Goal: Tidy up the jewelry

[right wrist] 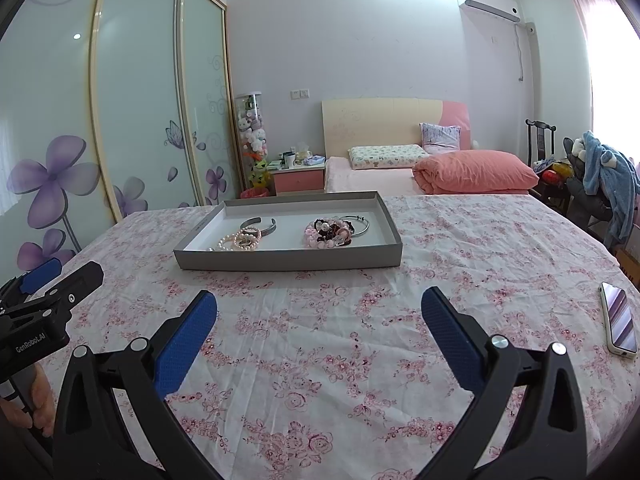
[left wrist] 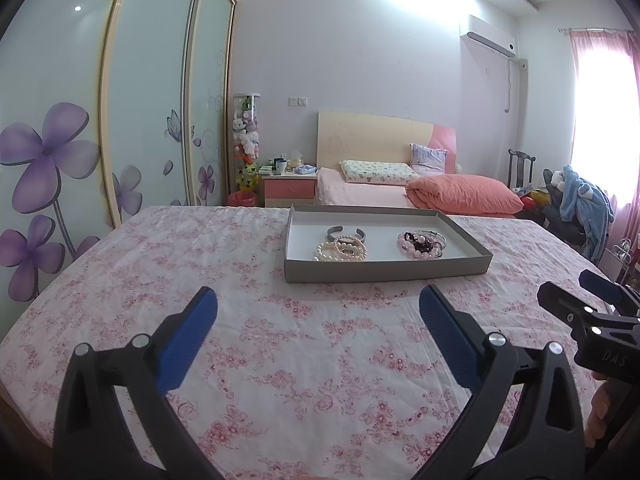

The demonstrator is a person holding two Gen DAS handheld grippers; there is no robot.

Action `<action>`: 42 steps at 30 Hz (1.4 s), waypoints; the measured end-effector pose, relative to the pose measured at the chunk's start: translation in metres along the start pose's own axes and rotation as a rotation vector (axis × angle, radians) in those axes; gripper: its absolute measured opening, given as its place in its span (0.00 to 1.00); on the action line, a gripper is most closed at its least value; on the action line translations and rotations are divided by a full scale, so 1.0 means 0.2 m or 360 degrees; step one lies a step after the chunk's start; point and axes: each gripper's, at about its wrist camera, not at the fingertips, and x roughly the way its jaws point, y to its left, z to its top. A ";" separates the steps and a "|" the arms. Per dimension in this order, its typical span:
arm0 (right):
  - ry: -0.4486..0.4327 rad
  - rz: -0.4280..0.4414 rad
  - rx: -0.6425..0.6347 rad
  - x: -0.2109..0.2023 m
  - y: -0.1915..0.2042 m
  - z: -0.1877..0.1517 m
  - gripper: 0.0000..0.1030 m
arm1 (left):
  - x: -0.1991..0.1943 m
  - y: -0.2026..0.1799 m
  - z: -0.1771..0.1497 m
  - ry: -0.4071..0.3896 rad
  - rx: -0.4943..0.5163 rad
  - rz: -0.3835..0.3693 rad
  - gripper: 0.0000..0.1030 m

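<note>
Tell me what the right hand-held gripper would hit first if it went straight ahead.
Probably the near wall of the grey tray, toward its right end. The open right hand-held gripper has only flowered bedsheet before it; height above the sheet is unclear.

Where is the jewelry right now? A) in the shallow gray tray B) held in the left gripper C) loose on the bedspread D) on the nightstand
A: both piles of bracelets lie inside the tray, and the left gripper and right gripper are open and empty.
</note>
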 end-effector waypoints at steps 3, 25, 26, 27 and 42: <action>0.0001 -0.0001 0.0001 0.00 0.00 0.00 0.98 | 0.00 0.00 0.00 -0.0001 0.0002 0.0000 0.96; 0.0004 0.0000 0.0006 0.00 0.00 0.00 0.98 | 0.00 0.00 0.00 0.0005 0.0003 -0.0004 0.96; 0.0004 0.0000 0.0006 0.00 0.00 0.00 0.98 | 0.01 -0.01 -0.01 0.0006 0.0004 -0.0005 0.96; 0.0004 0.0001 0.0006 0.00 0.00 0.00 0.98 | 0.01 -0.01 -0.01 0.0007 0.0004 -0.0007 0.96; 0.0009 0.0002 0.0015 0.00 0.00 -0.01 0.98 | 0.01 -0.02 -0.02 0.0008 0.0003 0.0004 0.96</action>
